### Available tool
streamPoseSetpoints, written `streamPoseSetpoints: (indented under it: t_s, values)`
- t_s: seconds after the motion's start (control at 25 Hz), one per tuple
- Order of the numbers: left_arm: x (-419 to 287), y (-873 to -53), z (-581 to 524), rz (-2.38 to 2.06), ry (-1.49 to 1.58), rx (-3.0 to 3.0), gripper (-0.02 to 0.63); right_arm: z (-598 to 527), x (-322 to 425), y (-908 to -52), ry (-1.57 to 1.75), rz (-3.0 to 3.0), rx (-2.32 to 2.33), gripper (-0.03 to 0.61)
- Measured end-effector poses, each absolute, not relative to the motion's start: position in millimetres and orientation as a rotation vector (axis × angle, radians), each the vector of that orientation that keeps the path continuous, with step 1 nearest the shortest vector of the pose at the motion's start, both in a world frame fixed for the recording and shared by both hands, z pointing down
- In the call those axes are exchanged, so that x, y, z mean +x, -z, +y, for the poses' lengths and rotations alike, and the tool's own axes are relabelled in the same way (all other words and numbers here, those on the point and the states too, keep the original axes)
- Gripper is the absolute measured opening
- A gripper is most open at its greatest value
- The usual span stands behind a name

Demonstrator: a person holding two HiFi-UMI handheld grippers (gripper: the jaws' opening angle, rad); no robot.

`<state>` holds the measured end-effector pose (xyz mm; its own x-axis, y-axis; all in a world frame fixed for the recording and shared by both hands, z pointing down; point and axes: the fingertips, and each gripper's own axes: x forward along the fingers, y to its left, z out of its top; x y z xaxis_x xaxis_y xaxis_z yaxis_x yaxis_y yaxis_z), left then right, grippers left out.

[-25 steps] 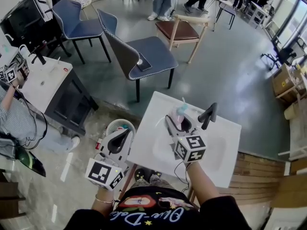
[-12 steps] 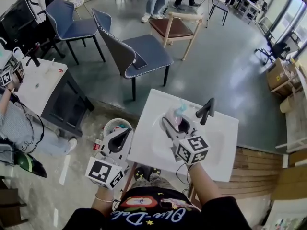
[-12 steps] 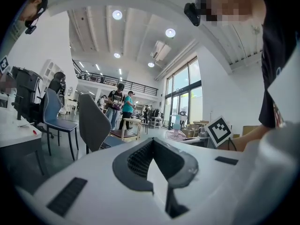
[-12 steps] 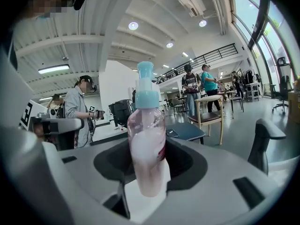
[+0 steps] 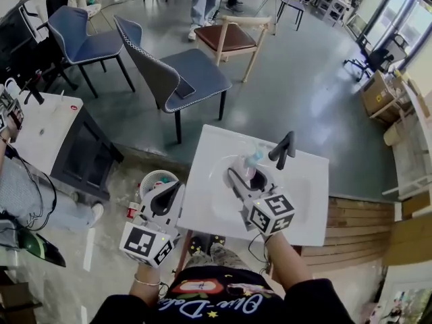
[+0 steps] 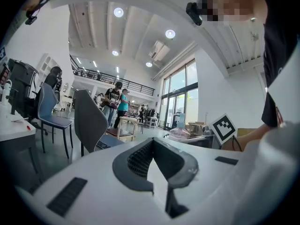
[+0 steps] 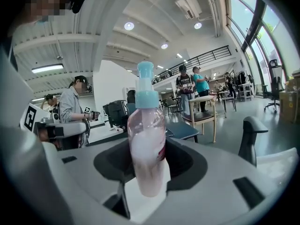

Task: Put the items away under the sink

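right gripper [image 7: 150, 148] [image 5: 248, 175]: I read its jaws as clamped on the pump bottle [image 7: 146, 146] [image 5: 252, 160], one dark pad at each side of the body.
pump bottle: it stands upright in that grip, a clear body with pinkish-white liquid and a pale blue pump head. From the head view I see it held above the far part of the basin [image 5: 223, 193], just beside the faucet [image 5: 283, 151] [image 7: 250, 137].
left gripper [image 6: 151, 142] [image 5: 173, 193]: its jaws meet at the tips with nothing between them. It hangs off the left edge of the sink, over the floor.
sink [image 5: 307, 184]: a white square top with a shallow basin, the black faucet at the basin's far right.
bin [image 5: 156, 179]: round and white, on the floor just past the left gripper's tips. I cannot make out the small coloured things in it.
grey-blue chair [image 5: 181, 78]: beyond the sink, with a dark flat thing on its seat.
wooden chair [image 5: 228, 36] [image 7: 202, 110]: brown seat, further back.
blue chair [image 5: 79, 40]: far left, well apart from the sink.
white table [image 5: 39, 123]: at the left edge.
people: two stand behind the wooden chair in the right gripper view.
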<state>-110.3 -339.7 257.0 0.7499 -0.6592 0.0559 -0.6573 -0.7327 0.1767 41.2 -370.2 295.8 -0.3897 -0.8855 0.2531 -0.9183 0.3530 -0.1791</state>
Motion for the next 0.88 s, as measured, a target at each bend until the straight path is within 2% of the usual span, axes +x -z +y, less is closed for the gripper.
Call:
streamPoseSetpoints:
  t_s: [0.48, 0.88]
  values:
    - [-98, -259, -345, -0.973, -0.012, 2.774, 0.008, -355, 42, -289, -0.430, -2.506, 1.660, 0.212]
    - [-62, -256, -325, -0.927, -0.018, 2.810, 0.008, -328, 85, -287, -0.457, -2.487, 1.726, 0.212]
